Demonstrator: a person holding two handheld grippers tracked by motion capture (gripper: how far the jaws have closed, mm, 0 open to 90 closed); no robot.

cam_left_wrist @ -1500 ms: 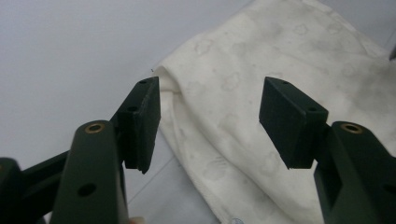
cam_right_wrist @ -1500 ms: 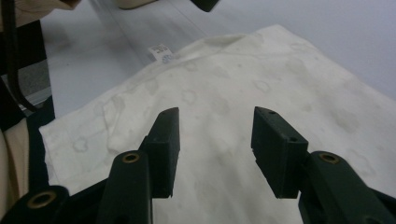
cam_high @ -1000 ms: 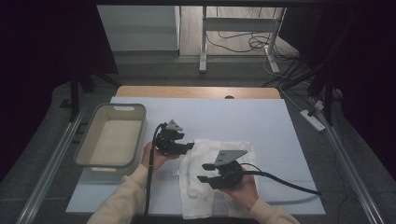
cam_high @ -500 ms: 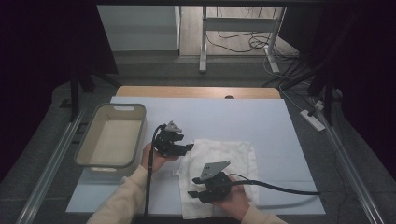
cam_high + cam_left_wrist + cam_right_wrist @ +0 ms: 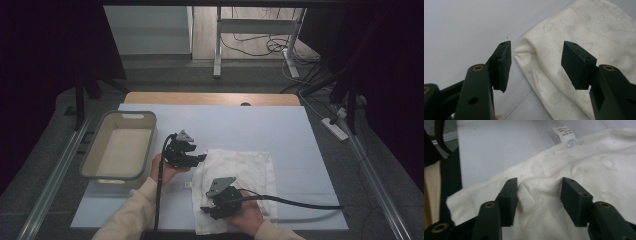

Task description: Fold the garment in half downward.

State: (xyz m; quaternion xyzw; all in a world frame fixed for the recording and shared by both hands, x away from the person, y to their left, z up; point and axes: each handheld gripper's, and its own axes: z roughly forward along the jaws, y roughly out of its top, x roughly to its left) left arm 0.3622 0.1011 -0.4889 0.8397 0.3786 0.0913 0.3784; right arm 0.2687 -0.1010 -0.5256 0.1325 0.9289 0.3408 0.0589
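A white towel with faint printed shapes lies spread on the pale blue table top. My left gripper sits at the towel's far left corner. In the left gripper view, the left gripper is open and has just closed a little; the folded towel edge lies under the gap, untouched by the pads. My right gripper is low over the towel's near left part. In the right gripper view, the right gripper is open, straddling a raised, bunched fold of towel near its hem.
A beige plastic bin stands at the left of the table with nothing visible inside. The towel's care label lies on the table past its edge. The right gripper's black cable trails right across the towel. Bare table lies behind and to the right.
The right hand has come toward the near left and lower, from the towel's middle to its near left part. The left hand has stayed put.
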